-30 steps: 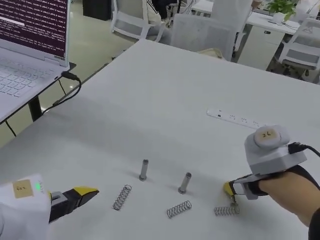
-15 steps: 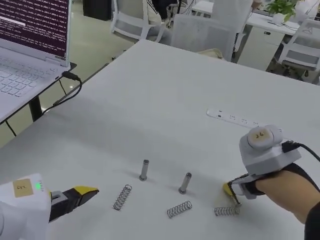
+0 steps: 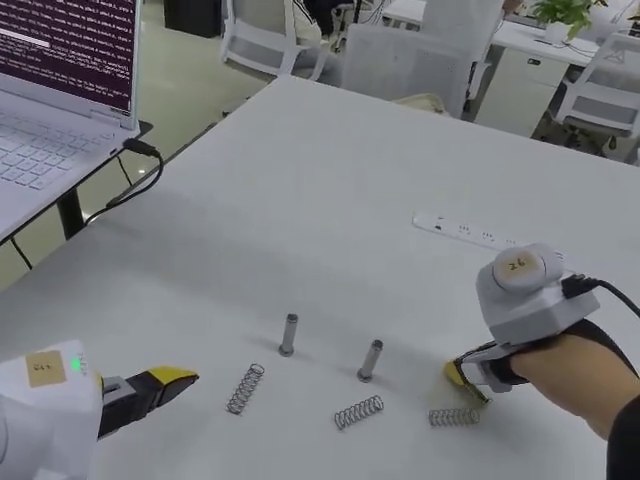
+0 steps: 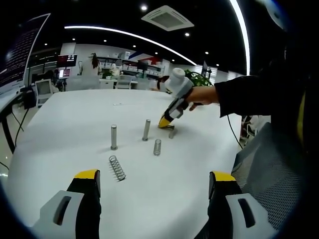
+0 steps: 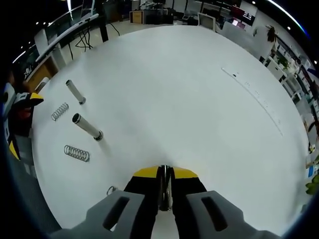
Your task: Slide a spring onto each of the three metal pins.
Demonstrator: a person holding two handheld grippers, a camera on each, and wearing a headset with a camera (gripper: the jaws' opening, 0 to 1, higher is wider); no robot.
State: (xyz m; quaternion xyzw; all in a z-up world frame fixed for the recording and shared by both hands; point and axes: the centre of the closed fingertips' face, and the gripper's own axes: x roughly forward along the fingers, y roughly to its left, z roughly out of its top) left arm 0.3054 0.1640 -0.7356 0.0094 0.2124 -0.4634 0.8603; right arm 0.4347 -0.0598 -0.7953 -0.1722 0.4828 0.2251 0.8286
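Right gripper [image 5: 164, 173]: jaws clenched on the third pin [image 5: 163, 191], a thin metal shaft running straight up between them in the right gripper view. In the left gripper view that pin [image 4: 172, 133] hung from the yellow tip, close to upright; couldn't tell if its foot touched the table [image 3: 330, 200].

Right spring [image 3: 453, 416] lay just beside that tip, directly below it in the head view, with its long axis left-right across the frame. So pin axis and spring axis were roughly crossed, and I'd say lining them up is the crux.

Left gripper [image 4: 154, 175]: released, jaws wide apart, nothing in them, at the lower left of the head view. Left spring [image 4: 117, 168] sat ahead of it, a bit left of the gap, clearly that hand's nearest piece.

Mid spring [image 3: 358, 412] lay between the two hands. Left pin [image 3: 288, 334] and mid pin [image 3: 370, 360] stood upright and bare; no spring seated yet.
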